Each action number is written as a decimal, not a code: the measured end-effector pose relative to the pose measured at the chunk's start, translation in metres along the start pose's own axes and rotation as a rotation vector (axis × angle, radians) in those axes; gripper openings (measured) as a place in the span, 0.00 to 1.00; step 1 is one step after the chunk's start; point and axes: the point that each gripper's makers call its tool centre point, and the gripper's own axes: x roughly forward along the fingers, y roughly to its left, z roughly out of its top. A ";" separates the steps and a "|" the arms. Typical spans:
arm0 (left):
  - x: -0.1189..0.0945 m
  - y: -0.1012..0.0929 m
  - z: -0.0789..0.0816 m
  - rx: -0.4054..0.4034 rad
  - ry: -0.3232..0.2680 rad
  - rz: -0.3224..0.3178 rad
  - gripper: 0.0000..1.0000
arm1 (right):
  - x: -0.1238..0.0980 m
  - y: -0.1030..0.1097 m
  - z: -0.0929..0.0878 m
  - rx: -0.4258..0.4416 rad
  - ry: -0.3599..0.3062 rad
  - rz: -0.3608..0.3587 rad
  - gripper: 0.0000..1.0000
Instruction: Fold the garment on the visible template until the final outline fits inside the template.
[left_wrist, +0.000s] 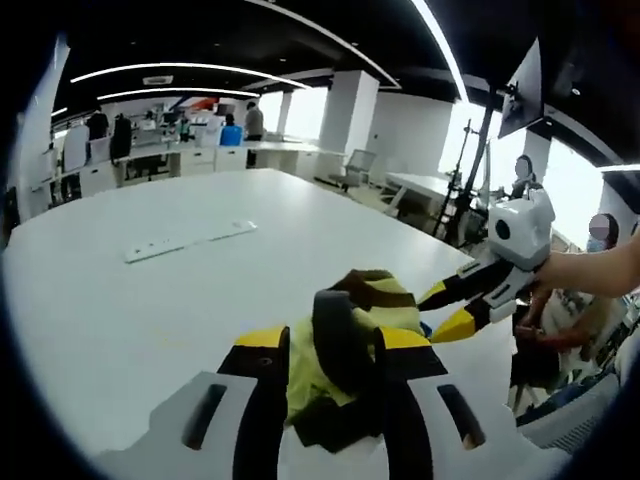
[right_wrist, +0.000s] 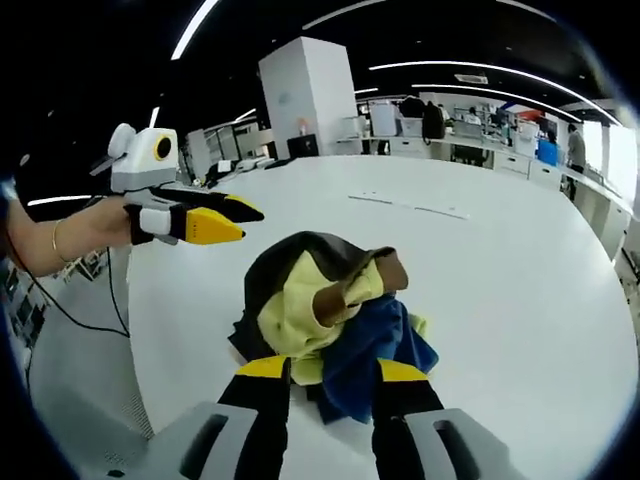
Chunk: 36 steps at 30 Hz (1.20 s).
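Observation:
A crumpled garment (left_wrist: 345, 300) in yellow, black, blue and brown lies in a heap on the white table (left_wrist: 150, 300). In the left gripper view my left gripper (left_wrist: 330, 345) is open, its jaws rising on either side of the heap's near edge. My right gripper (left_wrist: 442, 312) comes in from the right, open, its yellow tips just beside the heap. In the right gripper view the garment (right_wrist: 320, 300) lies right ahead of my open right gripper (right_wrist: 332, 368). My left gripper (right_wrist: 245, 220) hovers to the left of the heap, slightly open, with nothing in it.
A long flat white strip (left_wrist: 190, 240) lies on the table beyond the garment, also seen as a strip (right_wrist: 410, 205) in the right gripper view. The table edge (right_wrist: 135, 380) runs close on the left. Desks, chairs and people stand far behind.

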 end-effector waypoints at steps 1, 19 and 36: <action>0.005 0.000 -0.004 -0.017 0.014 -0.018 0.29 | 0.000 0.000 0.001 0.013 -0.007 0.001 0.23; 0.038 -0.001 -0.025 -0.076 0.057 -0.115 0.05 | 0.017 -0.016 -0.011 0.107 -0.001 -0.072 0.07; -0.006 0.004 -0.008 -0.019 0.021 -0.044 0.00 | 0.001 -0.017 0.014 0.041 -0.101 -0.115 0.00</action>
